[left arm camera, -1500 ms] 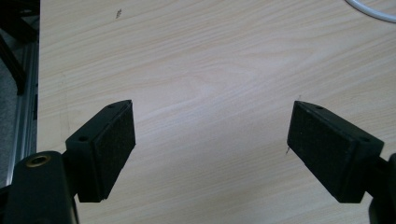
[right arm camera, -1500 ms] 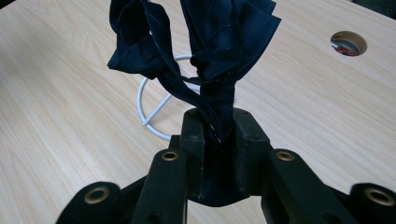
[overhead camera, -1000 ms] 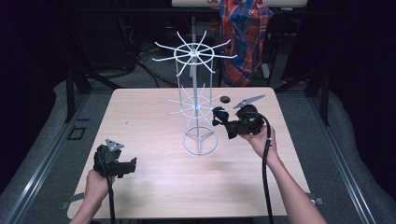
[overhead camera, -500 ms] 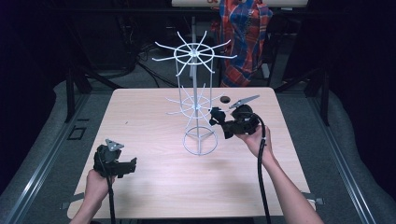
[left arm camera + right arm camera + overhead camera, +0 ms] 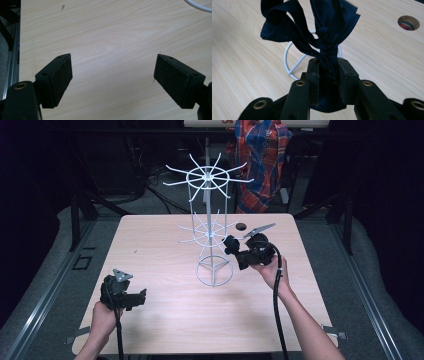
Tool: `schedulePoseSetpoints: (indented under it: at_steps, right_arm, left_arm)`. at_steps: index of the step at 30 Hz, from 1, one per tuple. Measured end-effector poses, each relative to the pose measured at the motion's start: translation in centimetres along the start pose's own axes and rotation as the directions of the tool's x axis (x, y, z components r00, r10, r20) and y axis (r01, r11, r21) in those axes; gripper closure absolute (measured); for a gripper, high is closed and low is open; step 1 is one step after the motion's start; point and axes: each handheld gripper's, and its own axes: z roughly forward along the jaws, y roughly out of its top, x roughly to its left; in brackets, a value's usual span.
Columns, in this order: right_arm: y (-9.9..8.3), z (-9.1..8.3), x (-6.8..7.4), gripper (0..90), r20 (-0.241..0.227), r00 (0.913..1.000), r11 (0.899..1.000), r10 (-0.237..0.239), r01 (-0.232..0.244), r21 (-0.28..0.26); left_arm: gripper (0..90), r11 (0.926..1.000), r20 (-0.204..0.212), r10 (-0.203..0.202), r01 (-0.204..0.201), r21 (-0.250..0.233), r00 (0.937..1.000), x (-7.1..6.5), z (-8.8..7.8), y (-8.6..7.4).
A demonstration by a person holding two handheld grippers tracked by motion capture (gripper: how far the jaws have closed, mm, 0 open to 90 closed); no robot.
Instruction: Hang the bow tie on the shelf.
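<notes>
A white wire rack [image 5: 207, 177] with spokes at two levels stands mid-table on a ring base [image 5: 214, 270]. My right gripper [image 5: 231, 244] hovers just right of the rack's lower spokes, shut on a dark navy cloth. In the right gripper view the cloth [image 5: 312, 27] bunches up out of the closed gripper [image 5: 328, 66], with the base ring [image 5: 292, 62] on the table behind it. My left gripper [image 5: 141, 295] rests low near the table's front left, open with nothing in it. In the left gripper view its wide-apart pads [image 5: 60, 75] frame bare wood.
The light wooden table [image 5: 150, 245] has a round hole [image 5: 241, 226] behind the right gripper, also visible as the hole [image 5: 408, 22]. A person in a plaid shirt [image 5: 262, 155] stands beyond the far edge. An arc of the rack's base [image 5: 200, 5] shows far from the left gripper.
My right hand has shifted slightly left toward the rack, still holding the cloth. The left gripper has not moved.
</notes>
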Motion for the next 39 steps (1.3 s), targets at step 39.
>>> schedulePoseSetpoints:
  at_steps: [39]
  right_arm:
    - [-0.92,0.13,-0.16,44.9,-0.010,0.9999,1.000,0.005,-0.004,0.028]
  left_arm:
    - [15.5,1.0000,0.000,0.003,-0.003,-0.003,1.0000,-0.04,-0.12,0.00]
